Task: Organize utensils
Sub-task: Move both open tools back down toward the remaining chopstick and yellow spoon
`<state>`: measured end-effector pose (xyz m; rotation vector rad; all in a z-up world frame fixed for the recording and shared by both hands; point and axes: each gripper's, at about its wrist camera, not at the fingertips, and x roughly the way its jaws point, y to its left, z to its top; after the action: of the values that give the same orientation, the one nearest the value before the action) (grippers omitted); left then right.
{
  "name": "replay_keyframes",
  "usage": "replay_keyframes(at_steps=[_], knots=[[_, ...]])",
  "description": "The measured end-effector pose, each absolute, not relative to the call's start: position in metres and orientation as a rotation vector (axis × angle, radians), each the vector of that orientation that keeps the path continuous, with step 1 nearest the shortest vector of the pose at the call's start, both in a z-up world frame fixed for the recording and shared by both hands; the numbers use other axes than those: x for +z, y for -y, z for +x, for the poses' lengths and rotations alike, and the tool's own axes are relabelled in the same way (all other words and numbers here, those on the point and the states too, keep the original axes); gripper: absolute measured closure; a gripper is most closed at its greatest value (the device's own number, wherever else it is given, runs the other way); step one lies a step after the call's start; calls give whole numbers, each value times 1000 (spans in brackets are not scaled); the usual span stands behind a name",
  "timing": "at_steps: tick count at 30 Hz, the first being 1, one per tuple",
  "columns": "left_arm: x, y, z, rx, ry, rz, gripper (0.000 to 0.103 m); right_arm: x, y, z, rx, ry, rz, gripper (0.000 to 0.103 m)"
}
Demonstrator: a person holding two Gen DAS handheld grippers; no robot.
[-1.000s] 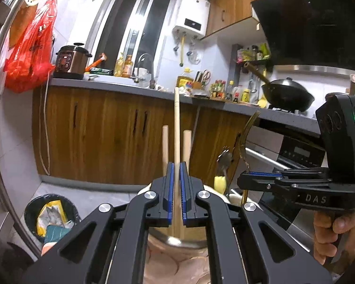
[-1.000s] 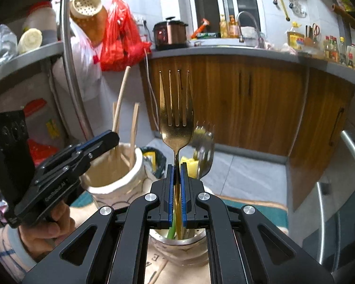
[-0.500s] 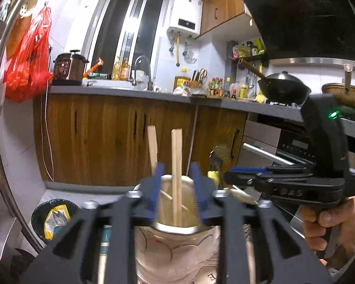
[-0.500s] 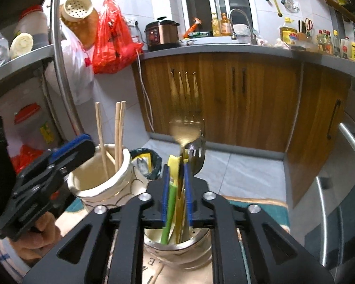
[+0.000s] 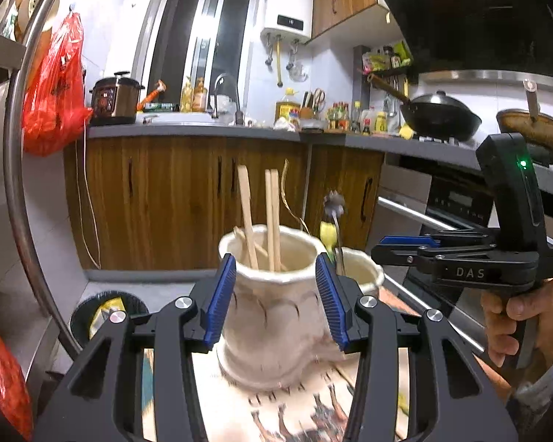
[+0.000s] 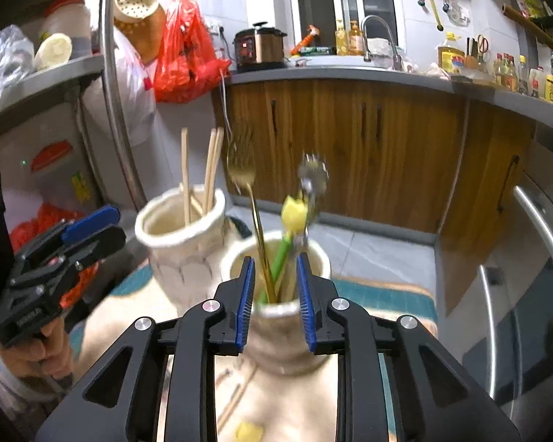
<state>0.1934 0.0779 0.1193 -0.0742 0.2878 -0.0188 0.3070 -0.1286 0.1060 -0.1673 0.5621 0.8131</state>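
- Low in the centre of the left wrist view, the left tool (image 5: 276, 296) stands wide and empty, its blue pads flanking the cream ceramic jar (image 5: 272, 313) without touching.
- Three pale wooden chopsticks (image 5: 271, 217) stand in that jar, long axes near vertical, tips up, directly ahead of this tool.
- Right tool (image 6: 275, 300) gapes moderately, holding nothing, before the second cream jar (image 6: 282, 335).
- Gold metal fork (image 6: 252, 213) rises from it, tines up, leaning slightly left; the right tool is nearer.
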Motion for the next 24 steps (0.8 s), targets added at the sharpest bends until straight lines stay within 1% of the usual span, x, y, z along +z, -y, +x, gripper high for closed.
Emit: replay_keyframes(at_steps=[12, 14, 15, 24], knots=[[82, -46, 199, -21, -487, -56, 58, 41, 165, 283, 793, -743, -183, 78], [77, -38, 200, -27, -511, -42, 58, 36, 168, 274, 797, -754, -195, 77], [75, -35, 201, -27, -522, -35, 58, 32, 170, 268, 800, -761, -207, 75], [57, -16, 210, -39, -609, -9, 58, 14, 168, 229, 852, -792, -286, 74]])
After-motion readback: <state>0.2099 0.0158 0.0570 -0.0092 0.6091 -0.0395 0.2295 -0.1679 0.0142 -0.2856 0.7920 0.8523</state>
